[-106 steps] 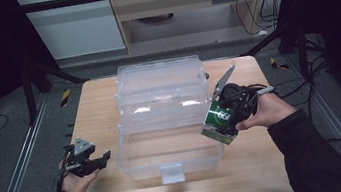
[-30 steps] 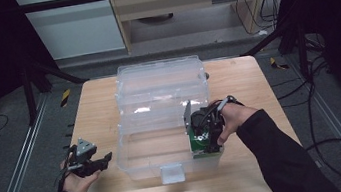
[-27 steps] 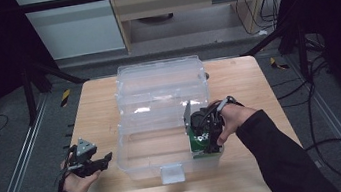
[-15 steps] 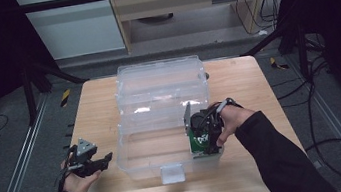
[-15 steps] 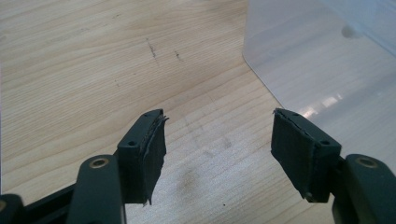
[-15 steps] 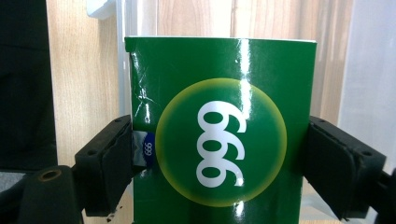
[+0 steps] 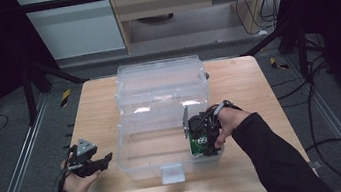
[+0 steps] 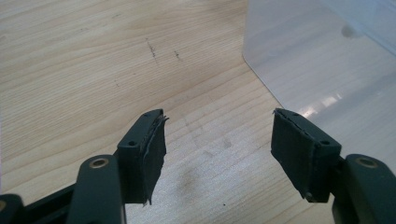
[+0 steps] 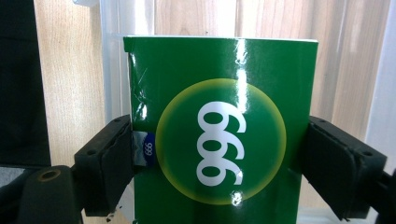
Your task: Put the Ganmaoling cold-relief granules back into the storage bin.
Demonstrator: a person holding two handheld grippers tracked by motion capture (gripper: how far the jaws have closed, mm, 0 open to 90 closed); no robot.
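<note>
Wooden table (image 7: 100, 111) backs a glossy green box (image 9: 219, 126) printed "999".

A green box (image 9: 219, 135) stands between the right gripper (image 9: 219, 163)'s two black jaws, their pads pressed against its two side edges. The face of the box carries a yellow-rimmed green circle with white digits, upside down from here, and a small blue label sits at the box's left edge right by the pad. Beyond the box lies the clear plastic wall of a bin (image 9: 112, 56), with pale wooden table (image 9: 60, 84) showing through and beside it.
</note>
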